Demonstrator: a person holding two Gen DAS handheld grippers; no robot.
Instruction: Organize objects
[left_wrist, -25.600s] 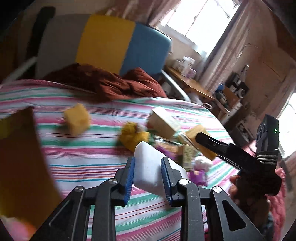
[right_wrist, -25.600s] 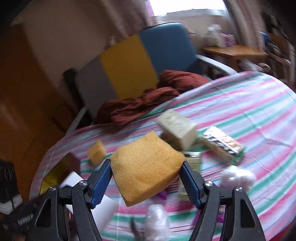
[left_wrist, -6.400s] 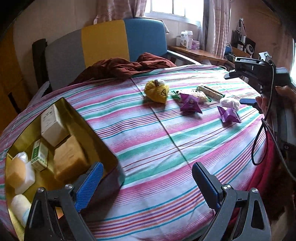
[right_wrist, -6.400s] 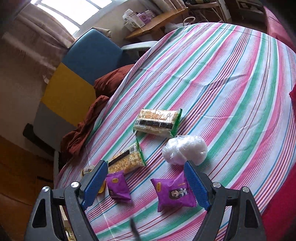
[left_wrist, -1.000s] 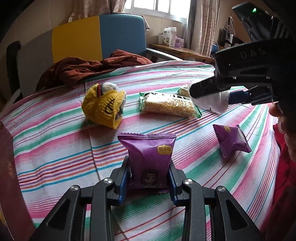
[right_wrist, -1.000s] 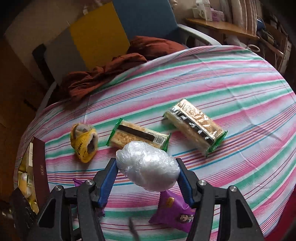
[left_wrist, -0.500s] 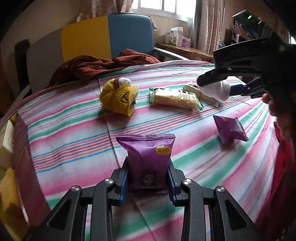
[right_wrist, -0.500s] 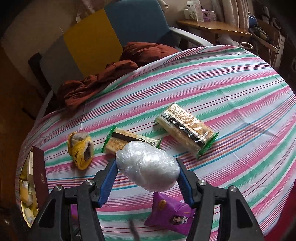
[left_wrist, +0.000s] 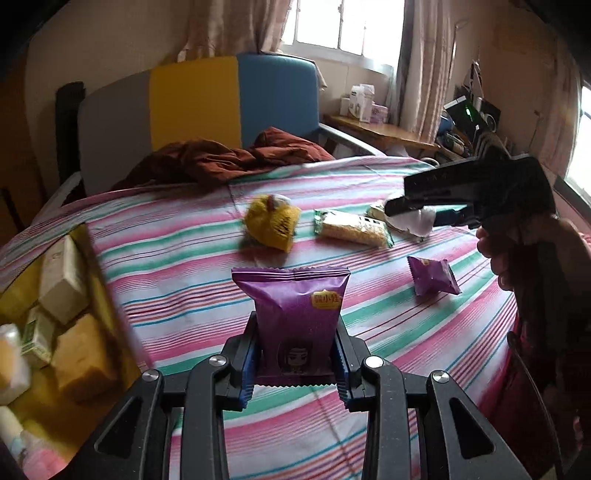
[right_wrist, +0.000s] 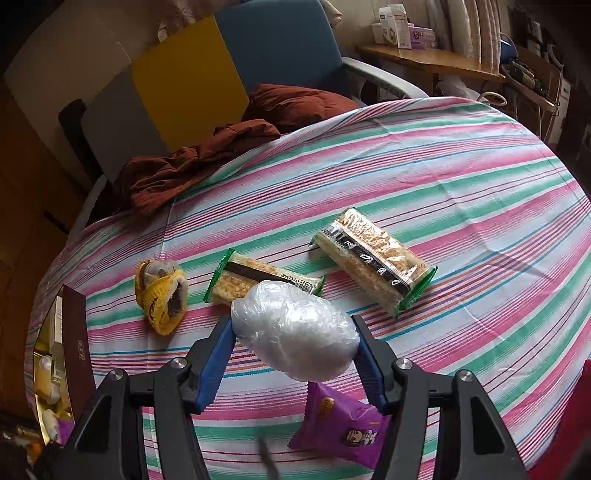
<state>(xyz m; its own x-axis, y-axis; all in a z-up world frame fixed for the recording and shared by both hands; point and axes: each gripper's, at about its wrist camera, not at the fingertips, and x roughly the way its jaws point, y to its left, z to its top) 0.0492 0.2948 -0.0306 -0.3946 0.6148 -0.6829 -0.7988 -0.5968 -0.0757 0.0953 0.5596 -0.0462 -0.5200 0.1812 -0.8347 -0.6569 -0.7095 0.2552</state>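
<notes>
Left wrist: purple packet (left_wrist: 295, 317) clamped

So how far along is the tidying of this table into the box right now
Partly done. The gold box already holds cartons and sponges. In hand: the left tool grips a purple snack packet, and the right tool grips a white plastic-wrapped bundle. Left on the striped cloth: a second purple packet, two green-edged snack bars and a yellow knitted toy.
</notes>
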